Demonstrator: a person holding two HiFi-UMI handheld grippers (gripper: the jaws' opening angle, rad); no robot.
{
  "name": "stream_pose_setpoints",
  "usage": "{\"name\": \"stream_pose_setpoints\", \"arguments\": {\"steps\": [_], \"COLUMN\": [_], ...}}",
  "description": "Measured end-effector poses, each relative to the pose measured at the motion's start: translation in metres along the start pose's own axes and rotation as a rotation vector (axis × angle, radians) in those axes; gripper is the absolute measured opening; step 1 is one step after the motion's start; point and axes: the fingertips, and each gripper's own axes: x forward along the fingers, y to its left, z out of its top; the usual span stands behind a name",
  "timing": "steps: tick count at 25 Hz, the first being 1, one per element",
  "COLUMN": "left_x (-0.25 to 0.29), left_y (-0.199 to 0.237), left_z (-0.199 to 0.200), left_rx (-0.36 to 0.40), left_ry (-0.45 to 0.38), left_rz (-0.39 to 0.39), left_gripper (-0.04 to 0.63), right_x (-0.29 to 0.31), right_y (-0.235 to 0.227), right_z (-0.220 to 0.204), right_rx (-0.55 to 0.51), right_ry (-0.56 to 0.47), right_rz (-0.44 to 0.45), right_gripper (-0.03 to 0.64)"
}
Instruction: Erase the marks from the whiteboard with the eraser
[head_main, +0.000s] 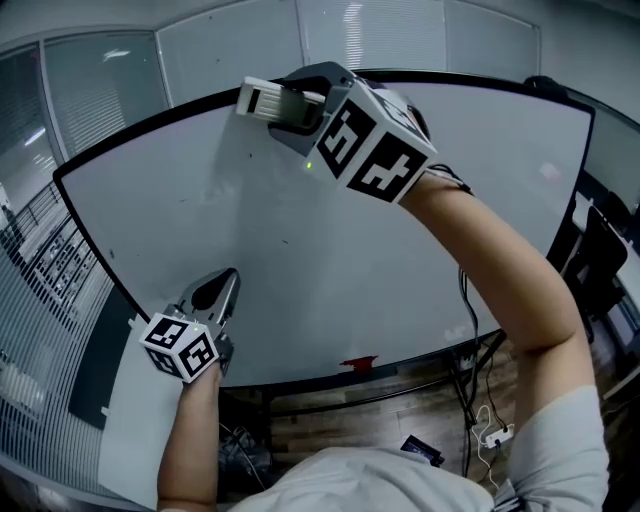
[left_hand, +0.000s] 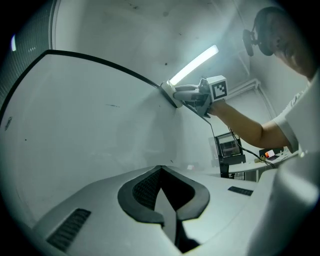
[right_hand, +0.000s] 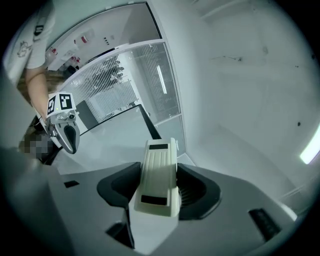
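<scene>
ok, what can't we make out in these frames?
Pad face of eraser: right gripper view, hidden under its own body.
Specks on the whiteboard: left gripper view, too small to call ink or dirt.
Red thing at board's bottom edge: head view, too small to identify.
Board's lower right corner: head view, behind the arm.

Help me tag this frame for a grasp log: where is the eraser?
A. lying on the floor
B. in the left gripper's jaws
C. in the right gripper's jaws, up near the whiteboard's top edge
C: the right gripper view shows the cream eraser clamped between the jaws of the right gripper, and the head view shows it up near the top edge of the whiteboard.
</scene>
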Motion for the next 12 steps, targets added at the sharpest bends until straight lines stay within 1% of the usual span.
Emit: {"name": "stream_pose_setpoints", "arguments": {"steps": [2, 4, 8, 12], "left_x": [0.008, 0.012, 0.014, 0.026], "left_y": [-0.007, -0.013, -0.031, -0.050], "left_z": [0.004, 0.004, -0.003, 0.000], "left_rx": [0.001, -0.005, -0.010, -0.014], "left_ry": [-0.003, -0.002, 0.001, 0.004], "left_rz": [-0.002, 0.002, 0.012, 0.011], "left_gripper": [0.006, 0.006, 0.006, 0.006], "right_x": [-0.007, -0.010, -0.018, -0.028], "right_y": [-0.008, -0.002, 0.040, 0.078], "right_z": [-0.006, -0.014, -0.038, -0.067], "right_rx": [-0.012, -0.027, -0.051, -0.119], "right_ry": [0.001, 0.007, 0.008, 0.026], "right_rz": [-0.017, -0.017, 0.037, 0.093], "right_gripper": [0.232, 0.230, 0.232, 0.230]}}
